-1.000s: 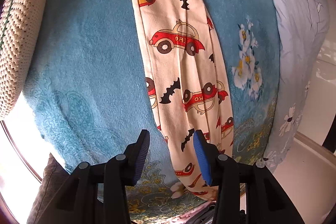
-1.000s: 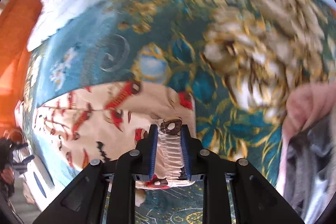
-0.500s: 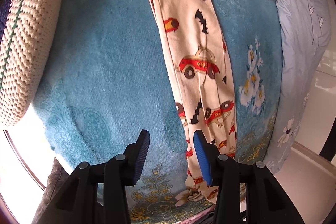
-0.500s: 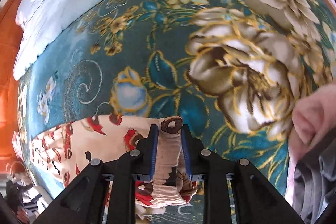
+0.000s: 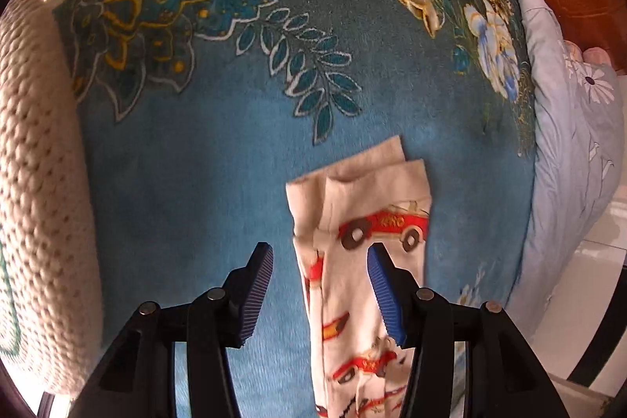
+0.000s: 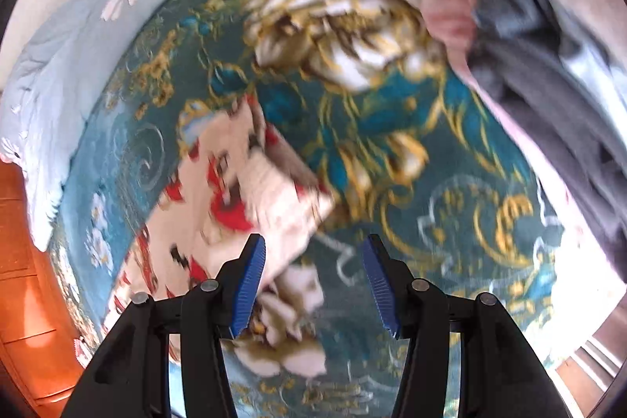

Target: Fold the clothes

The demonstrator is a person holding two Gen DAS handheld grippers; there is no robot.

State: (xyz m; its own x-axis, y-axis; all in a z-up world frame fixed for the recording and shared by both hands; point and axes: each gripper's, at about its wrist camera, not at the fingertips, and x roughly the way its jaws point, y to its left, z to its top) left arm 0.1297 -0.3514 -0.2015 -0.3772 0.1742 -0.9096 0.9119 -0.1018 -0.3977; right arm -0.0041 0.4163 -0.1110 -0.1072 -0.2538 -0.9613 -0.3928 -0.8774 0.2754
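Note:
Cream children's trousers [image 5: 364,261] with red cars and black bats lie flat on the blue floral blanket [image 5: 219,151]. In the left wrist view their two leg cuffs sit just ahead of my open left gripper [image 5: 319,269], which hovers over the leg ends. In the right wrist view, which is blurred, the waistband end of the trousers [image 6: 250,190] lies on the blanket, ahead and left of my right gripper [image 6: 311,269]. The right gripper is open and empty.
A cream knitted cushion [image 5: 35,183] lies along the blanket's left side. A pale blue flowered quilt [image 5: 568,151] lies along the right. A pile of pink and grey clothes [image 6: 540,57] sits at the upper right of the right wrist view. Orange wood [image 6: 23,281] shows at the left.
The right gripper has opened and let go of the waistband, which now lies on the blanket. The left gripper has travelled along the trousers to the leg cuffs, still open.

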